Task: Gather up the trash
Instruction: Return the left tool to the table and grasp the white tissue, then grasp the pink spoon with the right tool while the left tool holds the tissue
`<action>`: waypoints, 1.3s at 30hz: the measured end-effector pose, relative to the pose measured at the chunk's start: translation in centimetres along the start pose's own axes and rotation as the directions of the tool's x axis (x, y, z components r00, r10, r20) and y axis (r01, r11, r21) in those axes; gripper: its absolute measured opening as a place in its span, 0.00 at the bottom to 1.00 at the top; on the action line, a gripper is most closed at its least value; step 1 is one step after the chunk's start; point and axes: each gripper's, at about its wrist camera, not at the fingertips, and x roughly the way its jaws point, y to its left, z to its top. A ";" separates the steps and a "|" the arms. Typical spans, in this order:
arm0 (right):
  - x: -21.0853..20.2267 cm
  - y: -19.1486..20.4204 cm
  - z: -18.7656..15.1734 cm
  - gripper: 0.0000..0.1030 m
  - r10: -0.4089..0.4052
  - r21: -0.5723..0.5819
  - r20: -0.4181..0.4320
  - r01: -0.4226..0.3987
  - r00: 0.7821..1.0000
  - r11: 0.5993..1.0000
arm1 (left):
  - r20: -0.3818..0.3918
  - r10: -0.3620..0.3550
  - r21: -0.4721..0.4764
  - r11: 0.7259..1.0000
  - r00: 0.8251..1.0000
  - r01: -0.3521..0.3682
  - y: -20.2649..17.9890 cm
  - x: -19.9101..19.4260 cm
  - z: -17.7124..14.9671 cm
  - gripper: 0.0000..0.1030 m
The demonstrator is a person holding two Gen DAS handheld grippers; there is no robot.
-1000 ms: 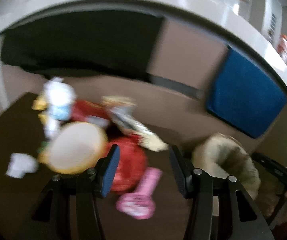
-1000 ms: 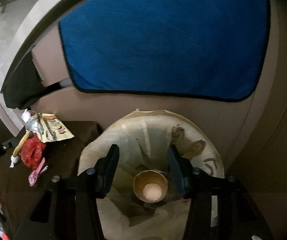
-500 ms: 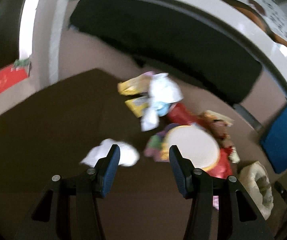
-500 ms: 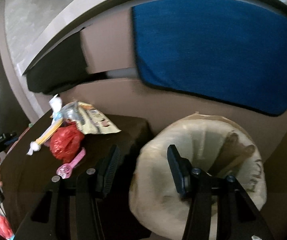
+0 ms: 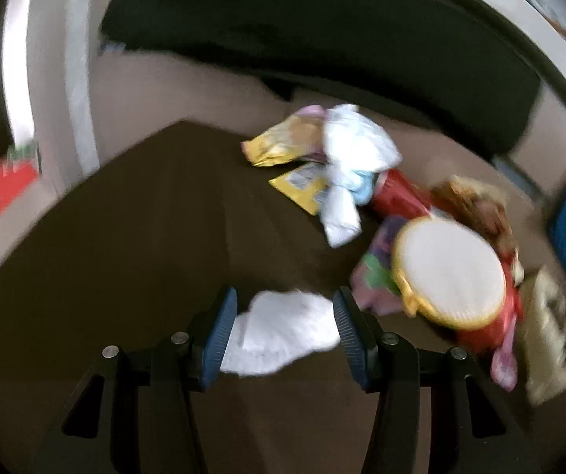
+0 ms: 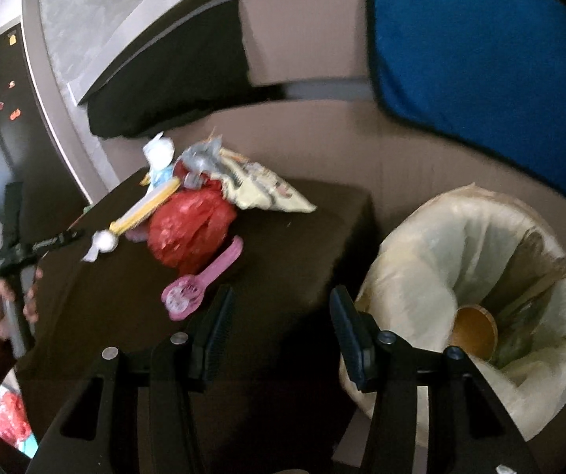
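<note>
Left claw [image 5: 285, 330] swung off the trash pile, now framing white tissue [image 5: 283, 331] near the counter's front edge. A second ago faced the red bag and lid head-on; half a second ago tissue sat just ahead of the tips; now lies between the blue pads, jaws spread, no pinch visible. Blur too heavy to tell whether pads touch it. Means: tissue picked as next item, closing likely next.

Right claw [image 6: 281, 333] pulled away from over the bin [image 6: 413, 260]. A second ago looked straight down into the liner with the cup between its fingers; now bin sits off the counter's [image 6: 302, 237] right edge, cup [image 6: 474, 330] inside it. Jaws released, nothing between them. Cup drop looks done; right side free for another pickup.

Rest of trash piled toward the counter's back edge: red bag [image 6: 188, 229], pink spoon [image 6: 200, 280], wrapper [image 6: 259, 189], round lid [image 5: 448, 272], yellow packets [image 5: 283, 146], white crumpled wrap [image 5: 354, 146]. Hand [image 6: 4, 300] on the left grip visible at the counter's left edge.

Risk: soft tissue may slip out of a shallow pinch.
</note>
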 end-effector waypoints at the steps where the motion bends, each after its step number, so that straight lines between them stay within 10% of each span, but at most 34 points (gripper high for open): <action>1: 0.1 0.1 -0.2 0.45 0.003 0.001 -0.007 -0.003 1.000 1.000 | -0.016 -0.026 -0.038 0.999 1.000 0.025 0.6 0.4 0.2 0.50; 17: 2.3 1.1 -1.3 0.45 0.064 0.030 -0.079 -0.062 0.995 0.998 | -0.187 -0.148 0.160 0.971 0.971 0.179 -4.0 0.9 -3.3 0.50; 25: 2.7 2.5 -1.7 0.45 0.055 -0.012 -0.092 -0.057 0.994 0.998 | -0.155 -0.088 0.130 0.986 0.984 0.109 -4.4 0.4 -4.2 0.22; 39: 5.0 5.8 -0.6 0.46 0.068 -0.016 -0.113 -0.070 0.991 0.997 | 0.074 -0.020 0.105 0.994 0.997 0.012 -7.1 -8.6 -6.0 0.20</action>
